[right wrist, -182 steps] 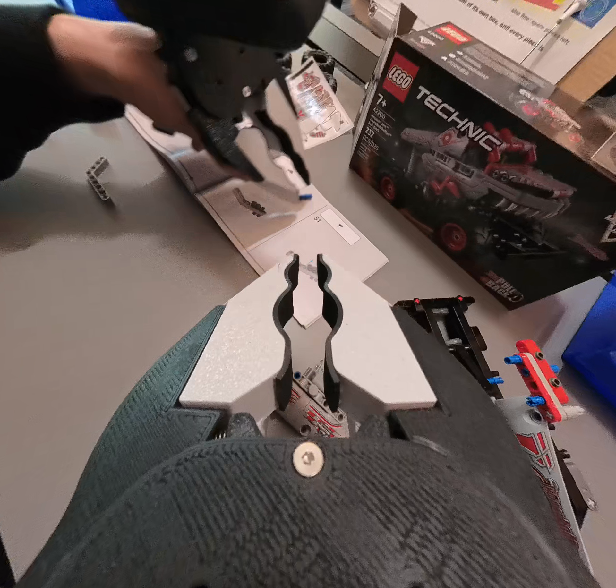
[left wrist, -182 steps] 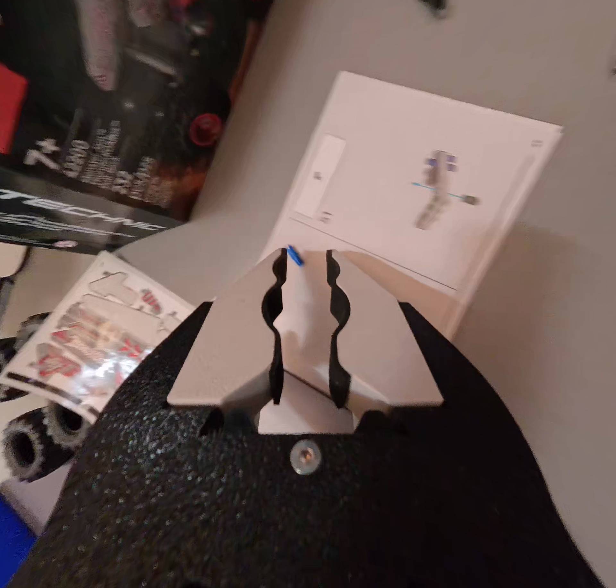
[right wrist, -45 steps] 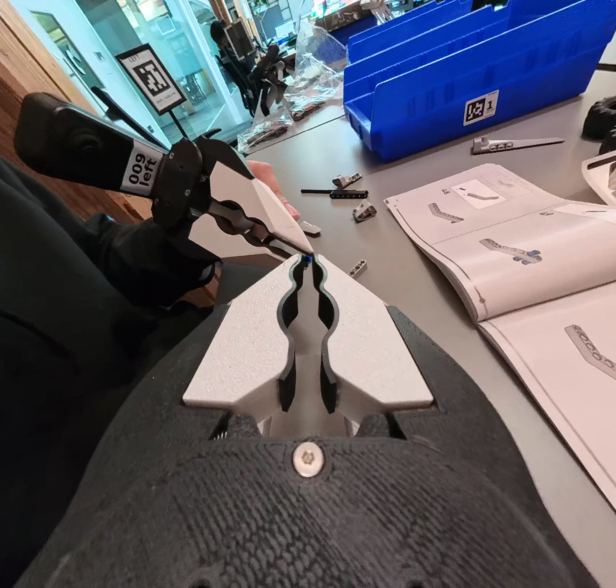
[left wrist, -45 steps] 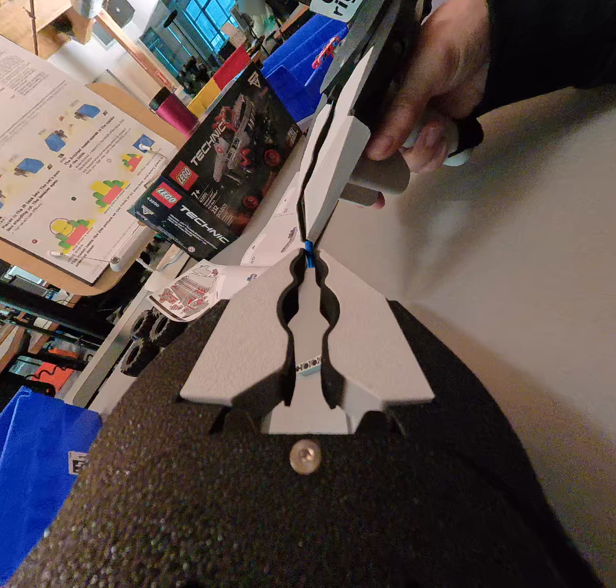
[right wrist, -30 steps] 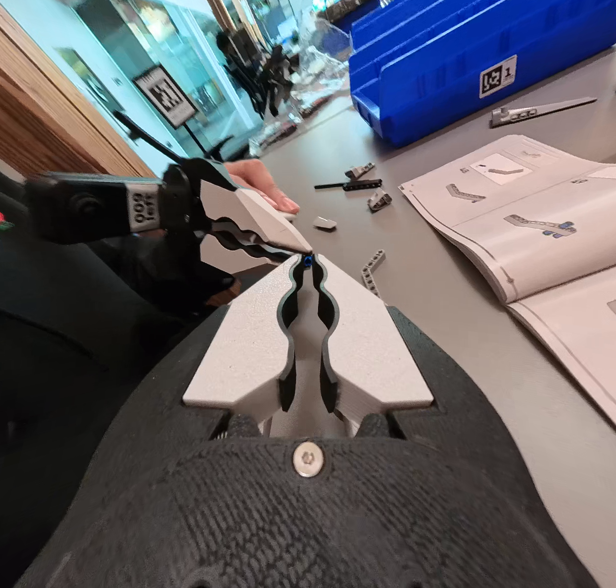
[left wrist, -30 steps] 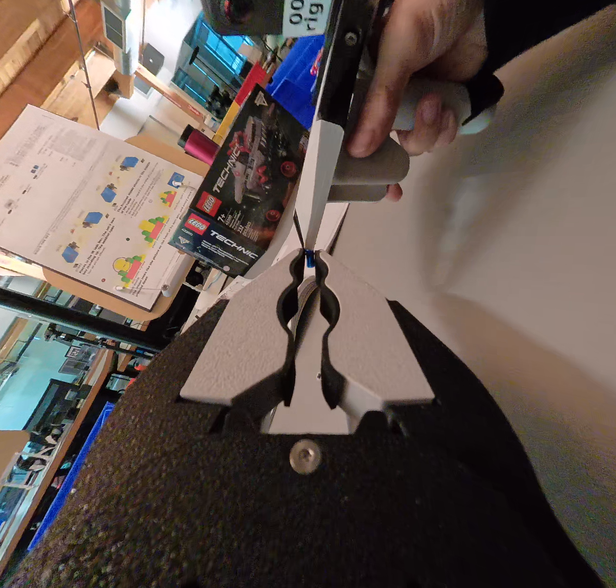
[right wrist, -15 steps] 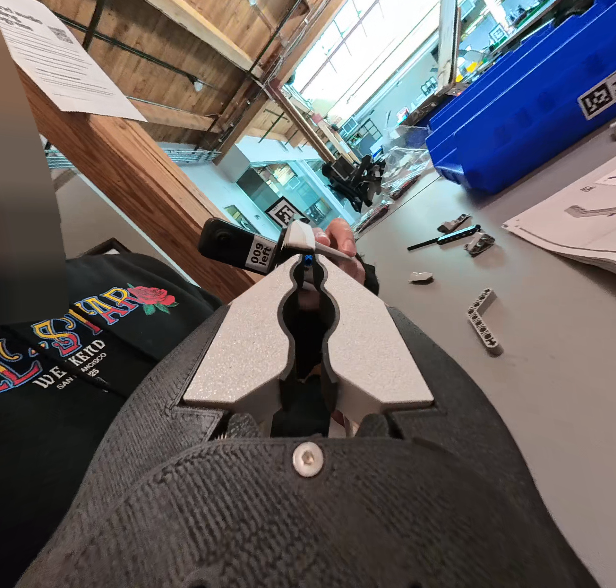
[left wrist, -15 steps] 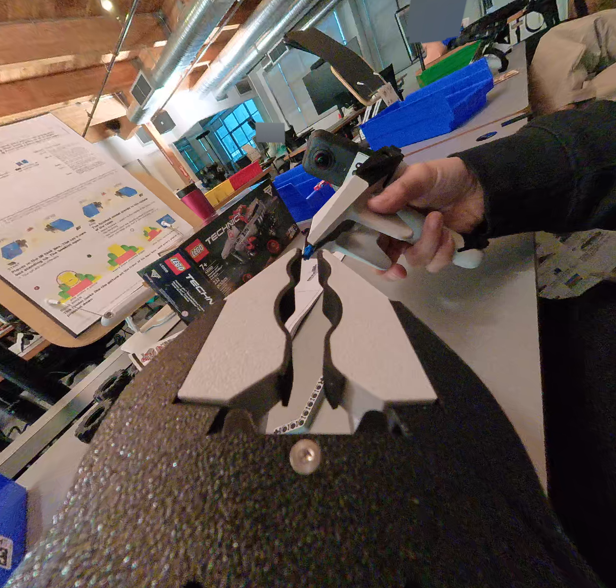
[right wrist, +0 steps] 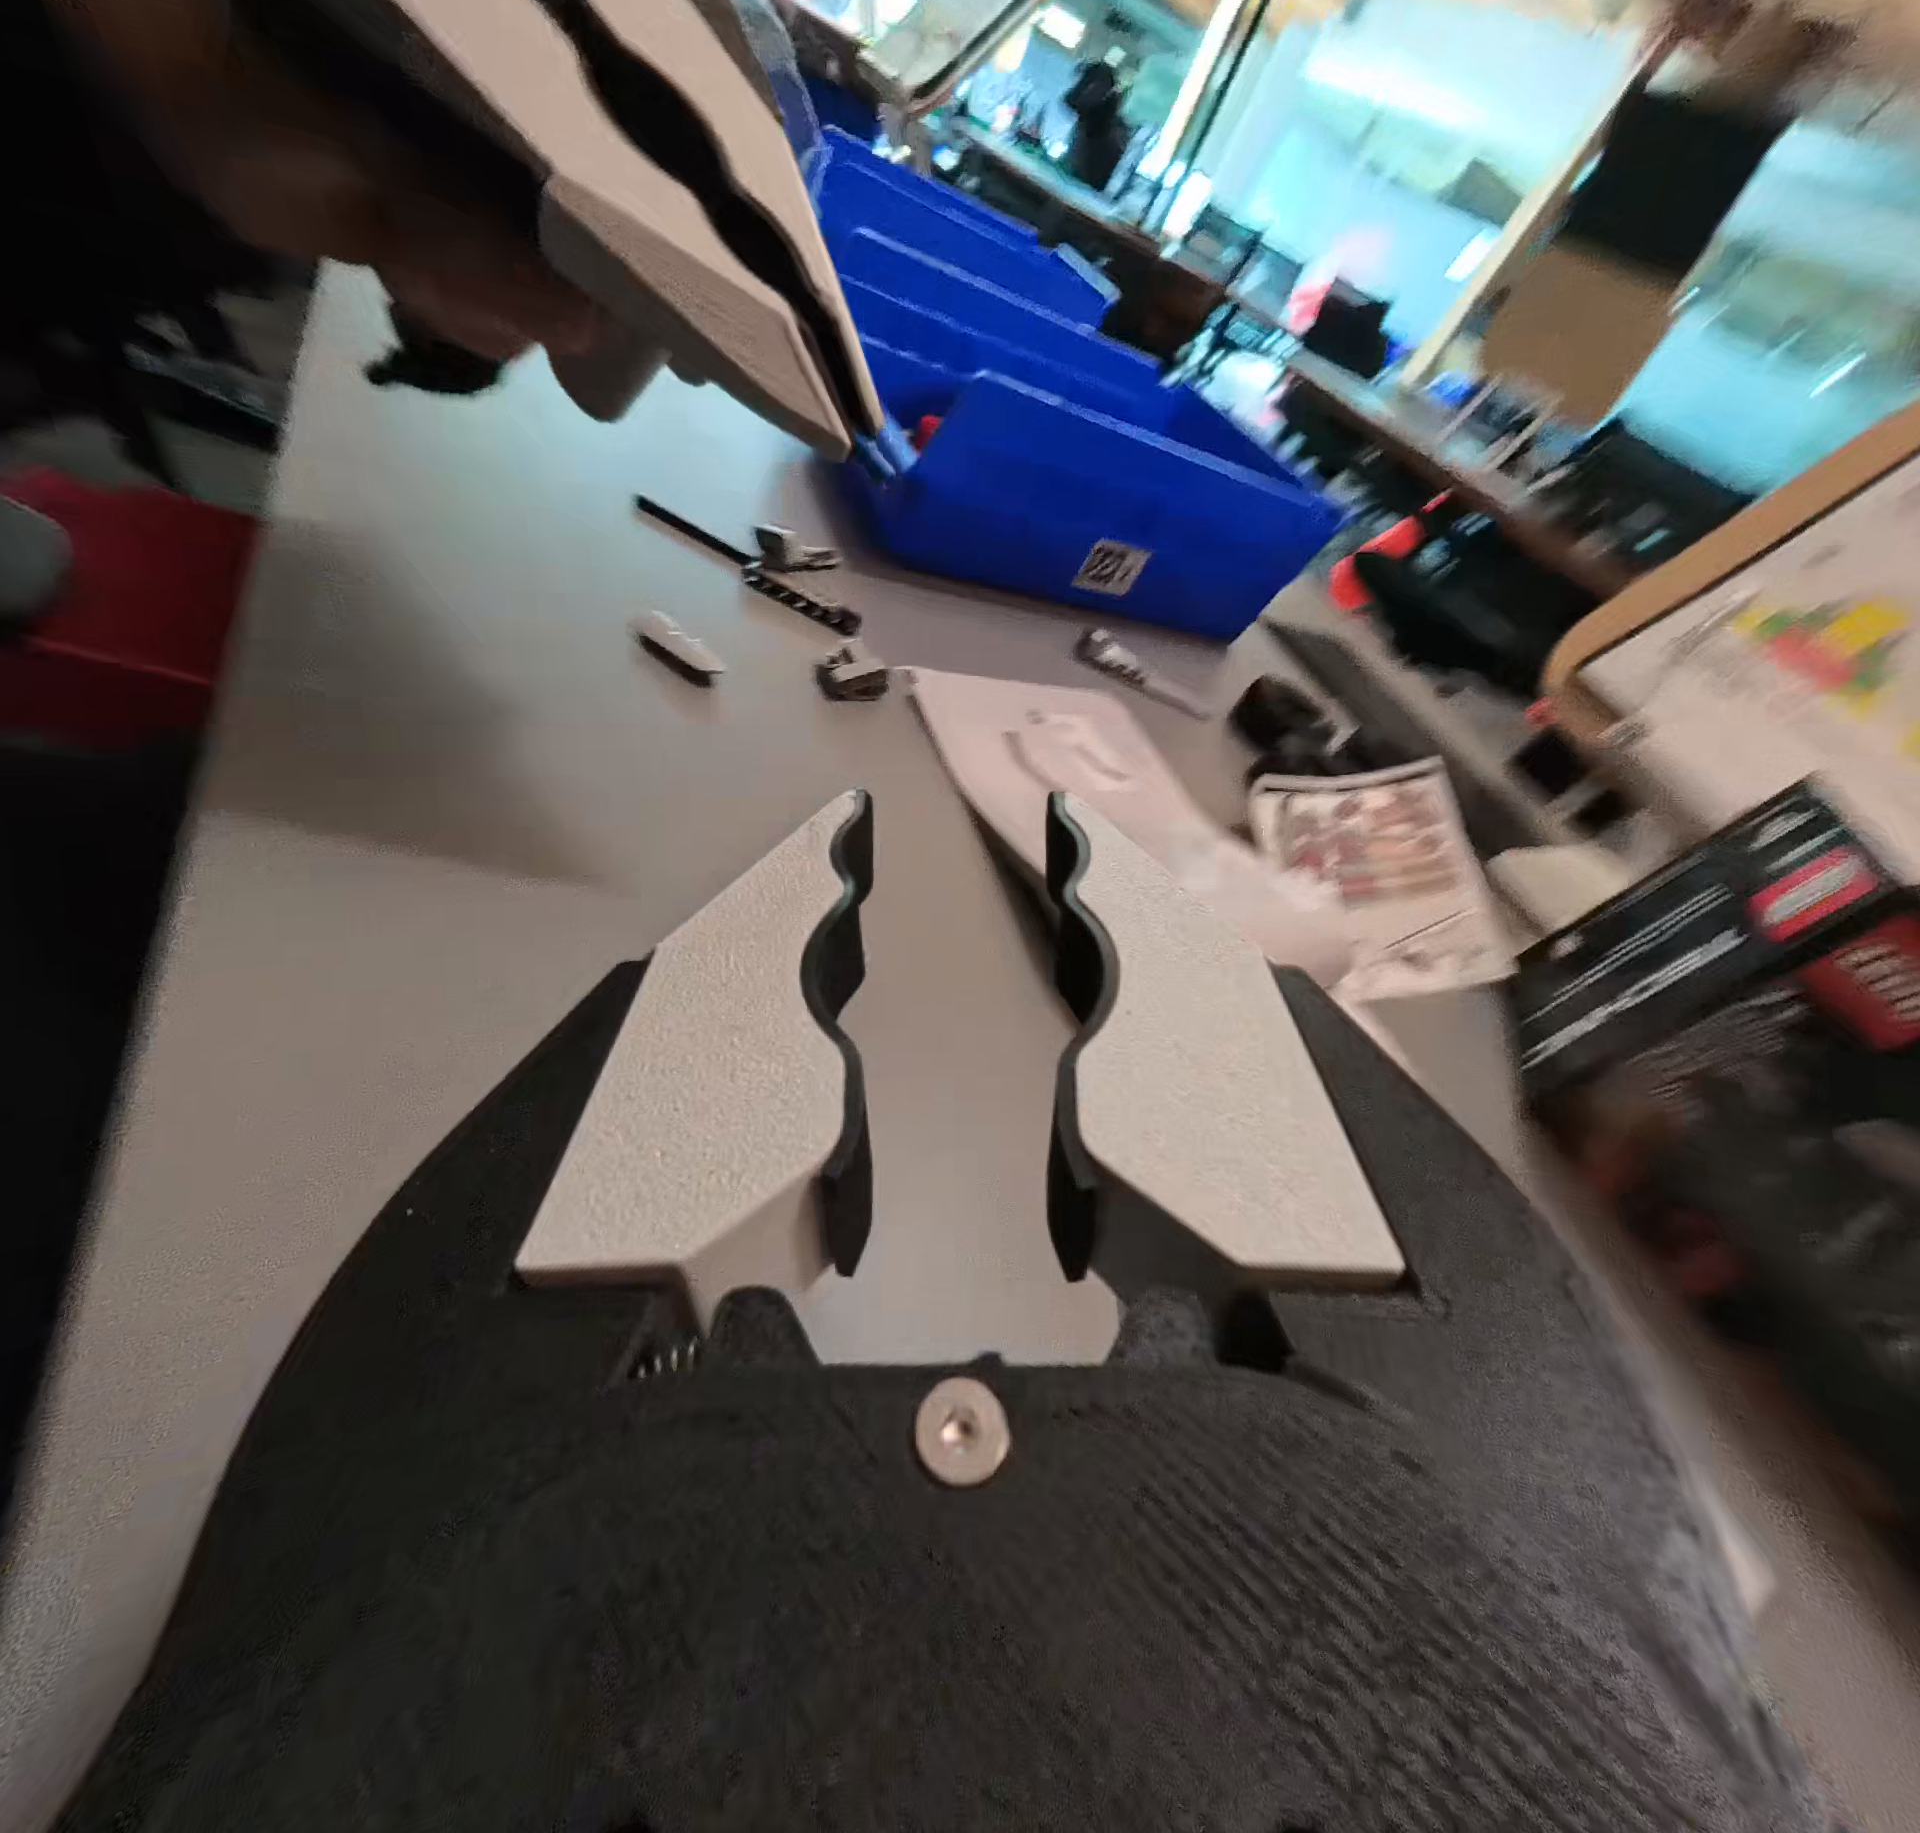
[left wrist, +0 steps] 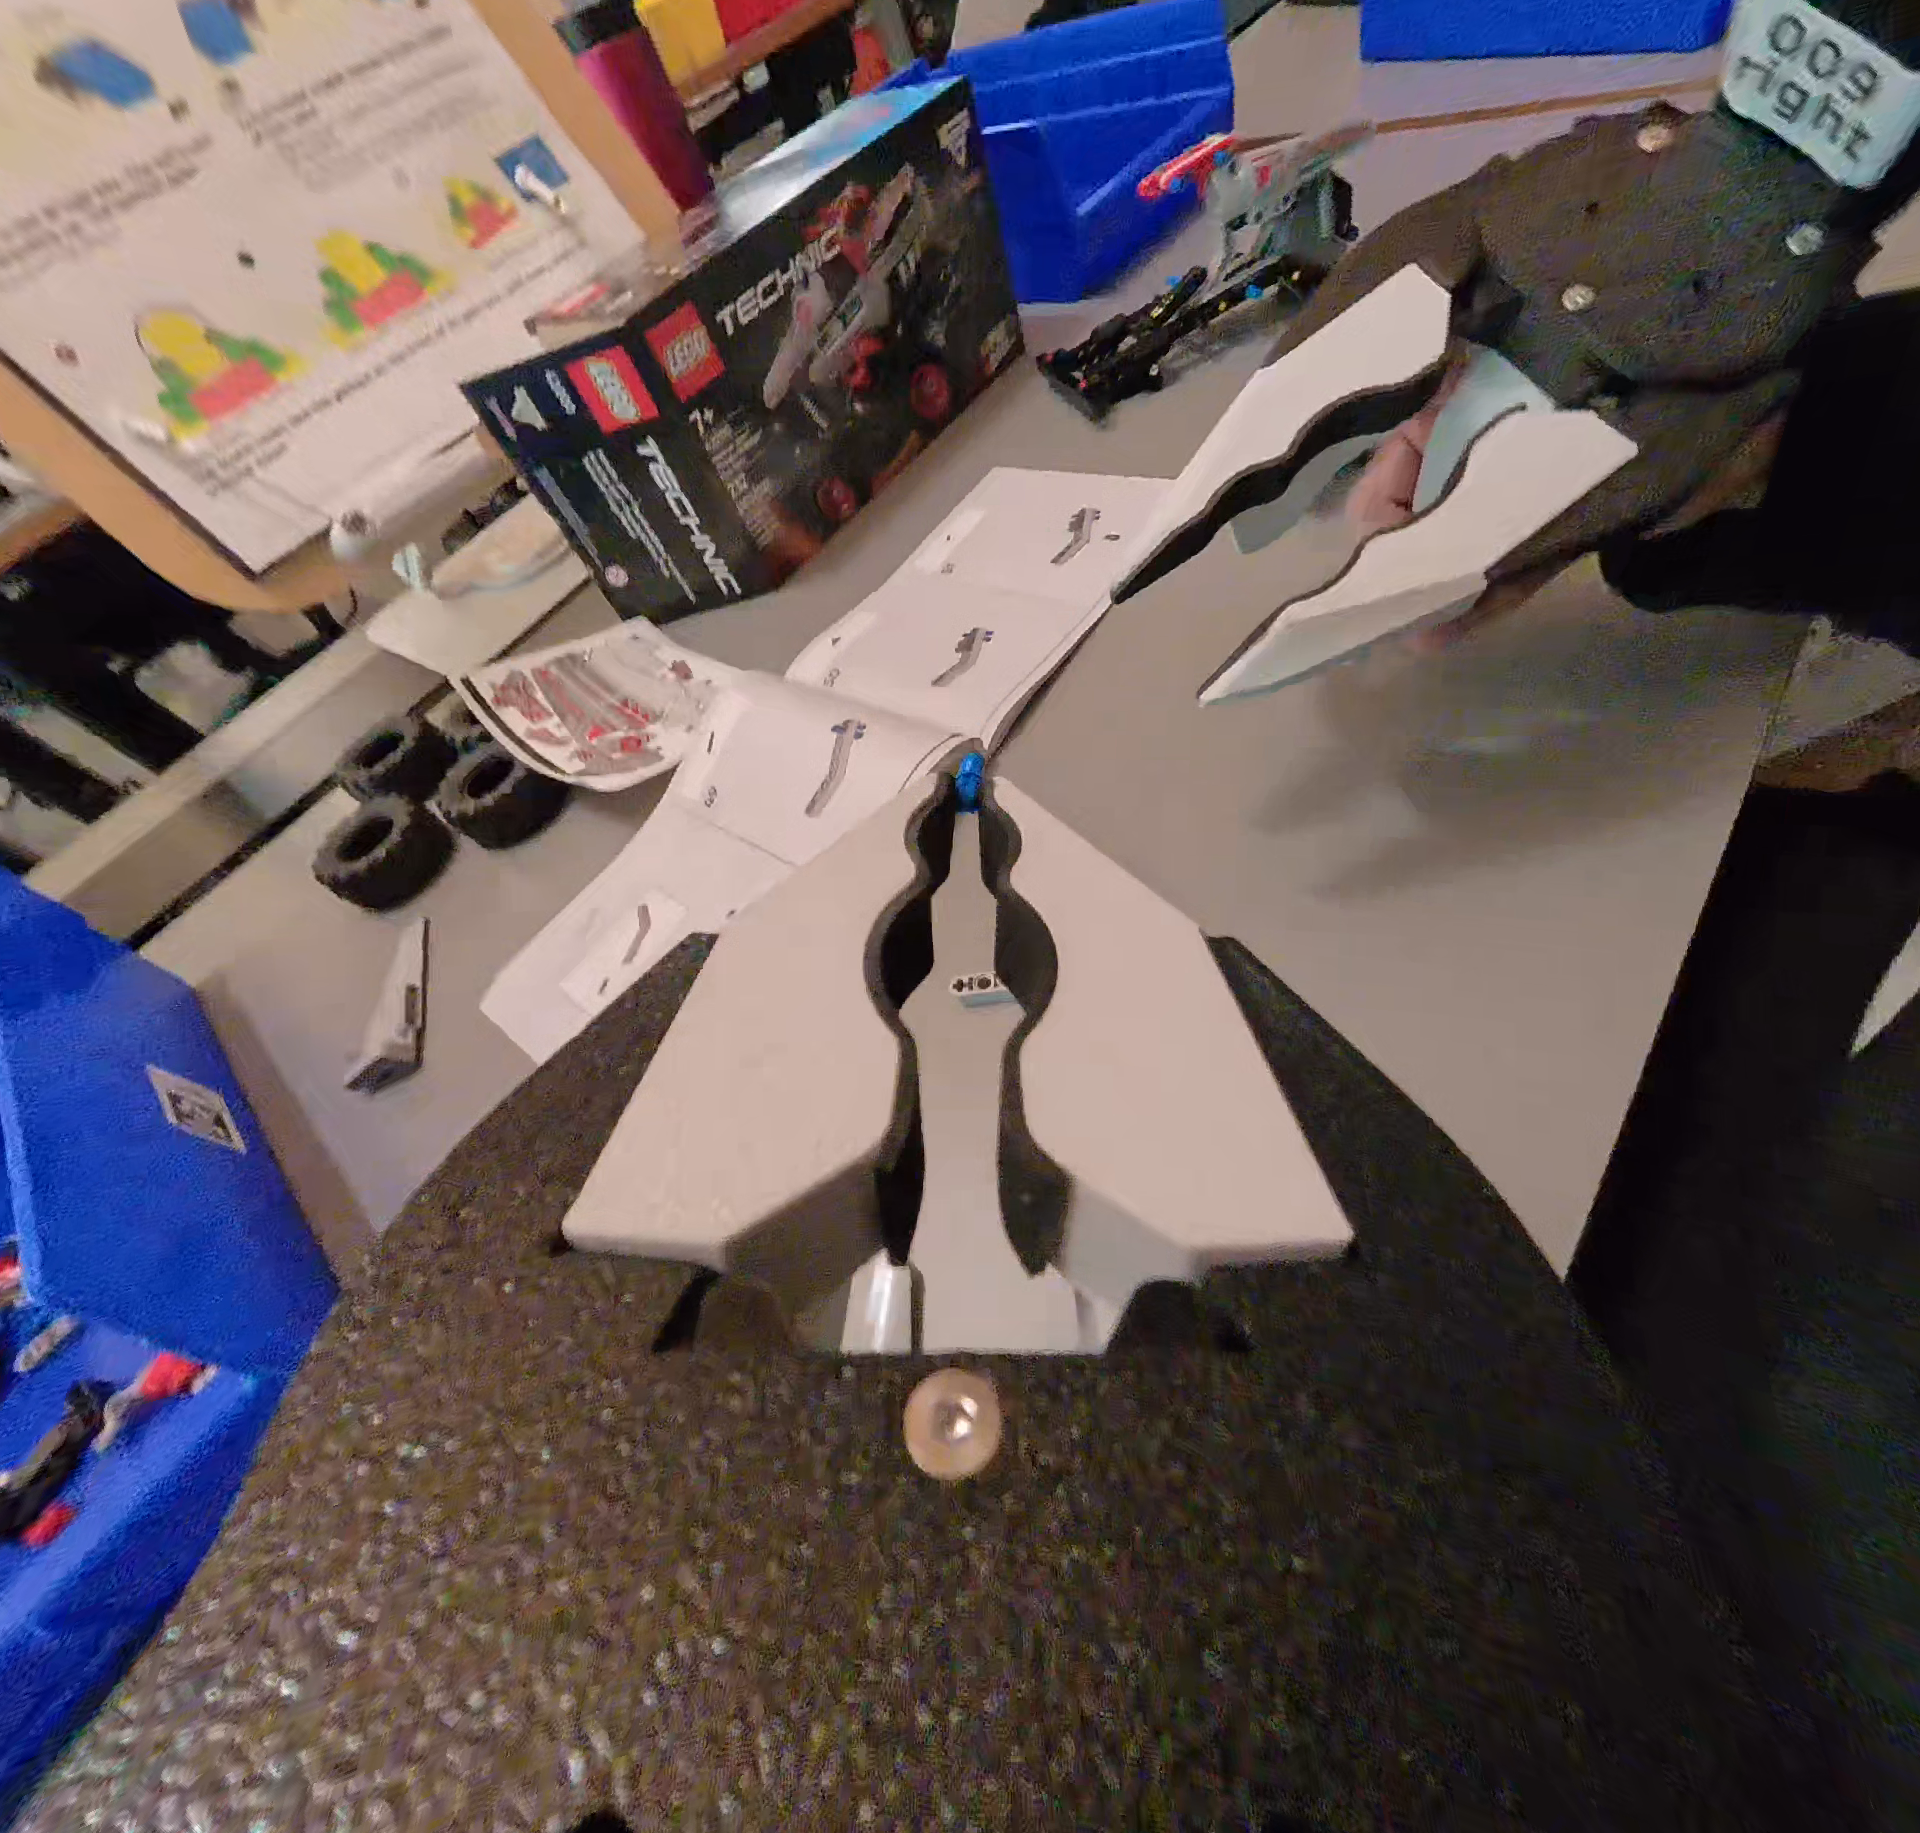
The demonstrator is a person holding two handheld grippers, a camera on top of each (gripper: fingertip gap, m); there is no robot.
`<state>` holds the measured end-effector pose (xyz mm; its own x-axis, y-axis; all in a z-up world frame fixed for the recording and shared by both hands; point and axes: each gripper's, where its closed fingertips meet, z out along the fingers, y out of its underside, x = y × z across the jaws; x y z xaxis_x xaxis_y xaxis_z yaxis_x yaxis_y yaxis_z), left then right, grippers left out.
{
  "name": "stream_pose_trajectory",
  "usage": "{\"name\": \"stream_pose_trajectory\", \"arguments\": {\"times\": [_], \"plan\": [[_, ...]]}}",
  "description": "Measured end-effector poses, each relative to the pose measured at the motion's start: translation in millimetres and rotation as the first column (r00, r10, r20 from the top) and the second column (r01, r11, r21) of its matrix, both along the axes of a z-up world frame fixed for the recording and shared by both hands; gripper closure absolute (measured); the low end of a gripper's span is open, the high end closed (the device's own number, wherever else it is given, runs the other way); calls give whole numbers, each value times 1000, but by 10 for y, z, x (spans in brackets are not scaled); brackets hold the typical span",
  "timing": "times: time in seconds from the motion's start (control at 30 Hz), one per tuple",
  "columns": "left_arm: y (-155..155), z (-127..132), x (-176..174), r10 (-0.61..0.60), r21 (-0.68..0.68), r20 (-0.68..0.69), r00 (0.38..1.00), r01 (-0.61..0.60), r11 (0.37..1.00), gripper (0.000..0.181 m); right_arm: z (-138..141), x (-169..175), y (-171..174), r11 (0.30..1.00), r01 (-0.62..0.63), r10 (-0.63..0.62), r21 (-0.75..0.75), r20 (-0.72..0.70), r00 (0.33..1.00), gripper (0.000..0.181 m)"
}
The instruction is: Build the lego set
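Observation:
My left gripper (left wrist: pixel 966 812) is shut on a small blue pin (left wrist: pixel 968 773) that sticks out of its tips, held above the open instruction booklet (left wrist: pixel 914 640). In the right wrist view the left gripper (right wrist: pixel 857 427) hangs at the upper left with the blue pin (right wrist: pixel 881 453) at its tip. My right gripper (right wrist: pixel 956 807) is open and empty, low over the grey table. It also shows in the left wrist view (left wrist: pixel 1164 640) at the upper right, jaws apart, well clear of the pin. A small grey piece (left wrist: pixel 982 988) lies on the table below my left fingers.
The set's black box (left wrist: pixel 769 412), a sticker sheet (left wrist: pixel 582 713) and black tyres (left wrist: pixel 416 807) stand left of the booklet. A part-built model (left wrist: pixel 1195 308) is at the back. Blue bins (right wrist: pixel 1039 495) and loose grey and black pieces (right wrist: pixel 790 588) lie far left.
The two grippers met tip to tip at the blue pin. Now the right gripper has opened and drawn away, and the left still holds the pin. Both views have swung down toward the table.

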<state>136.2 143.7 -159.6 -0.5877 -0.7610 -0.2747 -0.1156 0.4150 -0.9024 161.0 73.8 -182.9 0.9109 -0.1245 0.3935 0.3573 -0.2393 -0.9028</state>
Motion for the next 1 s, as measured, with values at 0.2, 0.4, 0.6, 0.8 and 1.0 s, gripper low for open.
{"name": "stream_pose_trajectory", "arguments": {"times": [0.2, 0.4, 0.6, 0.8, 1.0], "plan": [[-134, -223, 242, 30, 37, -221, 975, -23, 999, 179, 16, 111, 312, 999, -35, 31, 6, 278, 960, 150], [-264, -299, 446, 7, -34, -331, 944, -19, 999, 179, -85, 181, 448, 999, -2, 19, -40, 423, 906, 159], [-253, -403, 443, 30, -32, -368, 929, -45, 998, 179, -125, 180, 459, 999, 12, 8, -40, 468, 884, 170], [-351, -474, 421, 13, -30, -399, 917, -27, 999, 179, -194, 184, 479, 997, 10, 27, -75, 471, 882, 166], [-398, -494, 445, 49, -18, -394, 918, -61, 998, 179, -254, 230, 467, 993, 52, 1, -103, 461, 887, 173]]}}
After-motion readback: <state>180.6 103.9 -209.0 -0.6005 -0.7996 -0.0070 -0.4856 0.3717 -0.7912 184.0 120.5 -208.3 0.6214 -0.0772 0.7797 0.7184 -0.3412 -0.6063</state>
